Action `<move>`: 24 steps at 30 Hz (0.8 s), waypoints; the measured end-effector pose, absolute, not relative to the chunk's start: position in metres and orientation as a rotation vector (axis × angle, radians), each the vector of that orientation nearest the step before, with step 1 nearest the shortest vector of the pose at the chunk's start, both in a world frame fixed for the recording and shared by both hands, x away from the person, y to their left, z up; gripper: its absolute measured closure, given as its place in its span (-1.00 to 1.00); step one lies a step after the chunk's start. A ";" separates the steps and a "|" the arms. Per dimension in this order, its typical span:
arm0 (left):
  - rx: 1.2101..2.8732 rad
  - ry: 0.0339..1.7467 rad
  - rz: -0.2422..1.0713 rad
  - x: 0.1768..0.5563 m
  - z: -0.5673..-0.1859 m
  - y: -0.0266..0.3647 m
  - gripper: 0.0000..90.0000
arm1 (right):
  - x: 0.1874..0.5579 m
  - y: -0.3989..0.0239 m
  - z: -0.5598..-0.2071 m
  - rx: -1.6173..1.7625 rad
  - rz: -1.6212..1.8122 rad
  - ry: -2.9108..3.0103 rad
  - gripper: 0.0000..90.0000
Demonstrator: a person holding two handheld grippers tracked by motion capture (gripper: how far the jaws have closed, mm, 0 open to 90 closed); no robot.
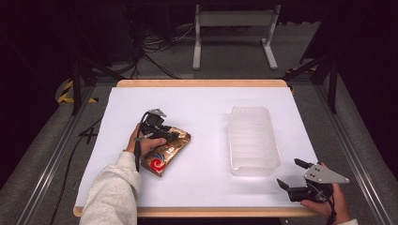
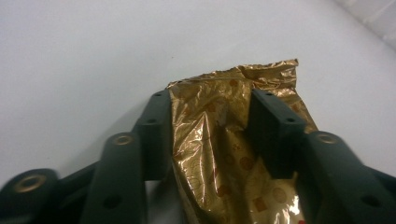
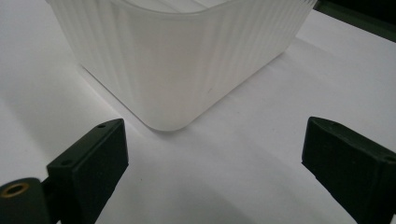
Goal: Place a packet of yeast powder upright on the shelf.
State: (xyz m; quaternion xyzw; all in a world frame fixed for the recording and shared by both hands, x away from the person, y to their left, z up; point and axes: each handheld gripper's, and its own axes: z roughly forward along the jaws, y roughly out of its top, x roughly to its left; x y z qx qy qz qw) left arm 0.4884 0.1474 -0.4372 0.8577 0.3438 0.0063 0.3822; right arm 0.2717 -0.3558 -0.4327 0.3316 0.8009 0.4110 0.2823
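A crinkled gold foil snack bag (image 1: 165, 153) with a red swirl lies on the white sheet (image 1: 197, 101), left of centre. My left gripper (image 1: 170, 135) sits over the bag's far end. In the left gripper view the gold bag (image 2: 212, 158) is bunched between the two black jaws, which press on its sides; left gripper (image 2: 210, 114). My right gripper (image 1: 288, 172) rests near the table's front right corner, open and holding nothing. In the right gripper view its gripper (image 3: 215, 154) faces the near corner of a translucent ribbed plastic container (image 3: 177, 60).
The plastic container (image 1: 253, 139) stands right of centre, long side running away from me. A wooden table edge (image 1: 202, 83) frames the sheet. Dark stands and cables lie on the floor beyond the table.
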 end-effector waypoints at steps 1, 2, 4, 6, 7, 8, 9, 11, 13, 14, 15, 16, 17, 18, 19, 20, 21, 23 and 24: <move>2.181 0.880 0.022 0.488 -0.437 0.148 0.41 | 0.271 -0.356 -0.432 0.888 1.104 2.142 -0.83; 2.178 0.881 0.026 0.488 -0.436 0.148 0.50 | 0.271 -0.356 -0.432 0.887 1.106 2.143 -0.83; 2.190 0.881 0.049 0.487 -0.435 0.149 0.76 | 0.272 -0.356 -0.432 0.885 1.095 2.138 -0.83; 2.191 0.874 0.057 0.486 -0.434 0.149 0.91 | 0.272 -0.355 -0.433 0.880 1.092 2.145 -0.83; 2.197 0.865 0.069 0.485 -0.433 0.149 0.93 | 0.272 -0.355 -0.433 0.880 1.087 2.147 -0.83; 2.198 0.866 0.075 0.484 -0.432 0.149 0.94 | 0.272 -0.355 -0.433 0.882 1.086 2.147 -0.83; 2.190 0.862 0.100 0.483 -0.430 0.149 0.95 | 0.272 -0.355 -0.433 0.882 1.085 2.145 -0.83; 2.182 0.864 0.152 0.480 -0.425 0.149 0.98 | 0.272 -0.355 -0.433 0.880 1.087 2.143 -0.83; 2.170 0.858 0.196 0.476 -0.418 0.150 0.98 | 0.272 -0.355 -0.433 0.881 1.085 2.144 -0.83; 2.158 0.854 0.207 0.474 -0.415 0.151 0.99 | 0.272 -0.356 -0.432 0.880 1.087 2.142 -0.83; 2.147 0.843 0.212 0.471 -0.410 0.153 0.99 | 0.271 -0.355 -0.432 0.882 1.088 2.141 -0.83; 2.135 0.840 0.223 0.469 -0.407 0.153 0.99 | 0.271 -0.355 -0.432 0.884 1.091 2.138 -0.83; 2.123 0.840 0.243 0.466 -0.404 0.154 0.99 | 0.271 -0.355 -0.432 0.881 1.090 2.137 -0.83; 2.123 0.840 0.243 0.466 -0.404 0.154 0.99 | 0.271 -0.355 -0.432 0.881 1.090 2.137 -0.83; 2.108 0.824 0.261 0.460 -0.397 0.155 0.99 | 0.271 -0.355 -0.432 0.880 1.084 2.137 -0.82; 2.102 0.819 0.282 0.457 -0.393 0.156 0.99 | 0.271 -0.355 -0.432 0.882 1.084 2.138 -0.82; 2.096 0.810 0.295 0.454 -0.389 0.157 0.99 | 0.271 -0.355 -0.432 0.883 1.085 2.139 -0.82; 2.070 0.791 0.324 0.446 -0.379 0.159 0.99 | 0.271 -0.355 -0.432 0.880 1.084 2.138 -0.82; 2.070 0.791 0.324 0.446 -0.379 0.159 0.99 | 0.271 -0.355 -0.432 0.880 1.084 2.138 -0.82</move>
